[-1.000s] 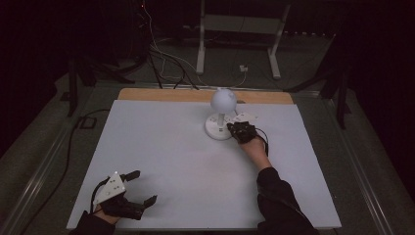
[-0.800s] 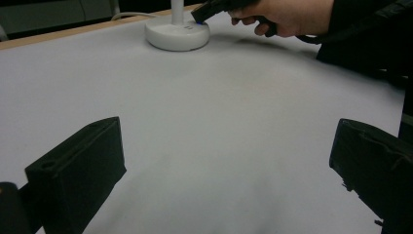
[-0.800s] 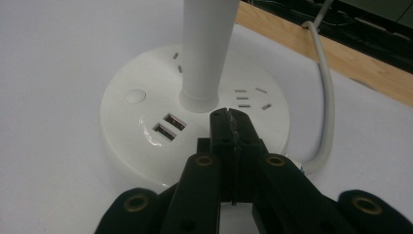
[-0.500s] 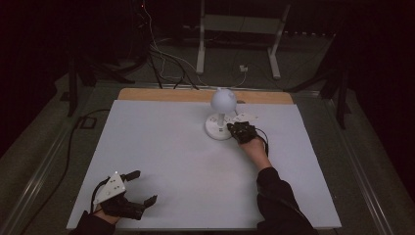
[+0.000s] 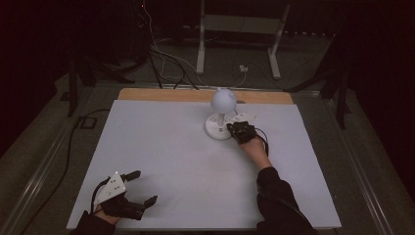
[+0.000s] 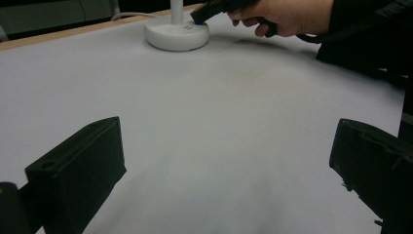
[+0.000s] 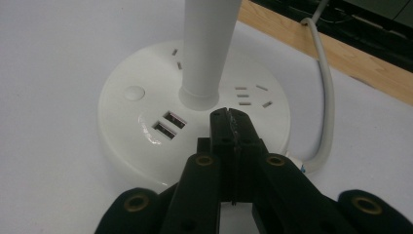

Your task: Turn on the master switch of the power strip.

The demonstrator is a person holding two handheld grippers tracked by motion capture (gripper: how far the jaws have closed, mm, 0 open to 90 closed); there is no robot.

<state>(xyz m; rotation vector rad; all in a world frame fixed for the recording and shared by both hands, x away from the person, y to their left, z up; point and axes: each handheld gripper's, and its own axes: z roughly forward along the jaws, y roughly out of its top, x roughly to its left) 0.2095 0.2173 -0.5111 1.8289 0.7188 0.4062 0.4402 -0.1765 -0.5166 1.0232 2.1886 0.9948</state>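
Note:
A white lamp with a round globe head (image 5: 223, 99) stands on a round white base (image 5: 218, 131) near the table's far middle. The base (image 7: 146, 126) carries two USB ports (image 7: 168, 124), a round button (image 7: 134, 92) and socket slots, and a white stem (image 7: 209, 48) rises from it. My right gripper (image 7: 228, 113) is shut with nothing in it, its tips resting over the base just in front of the stem. In the high view it (image 5: 231, 128) touches the base's right side. My left gripper (image 5: 142, 187) stands open near the front left corner, above bare table.
The white table top (image 5: 171, 152) has a wooden strip (image 5: 161, 94) along its far edge. A white cable (image 7: 325, 97) runs from the lamp base toward that edge. Beyond the table are a metal stand (image 5: 240, 29) and floor cables (image 5: 161, 63).

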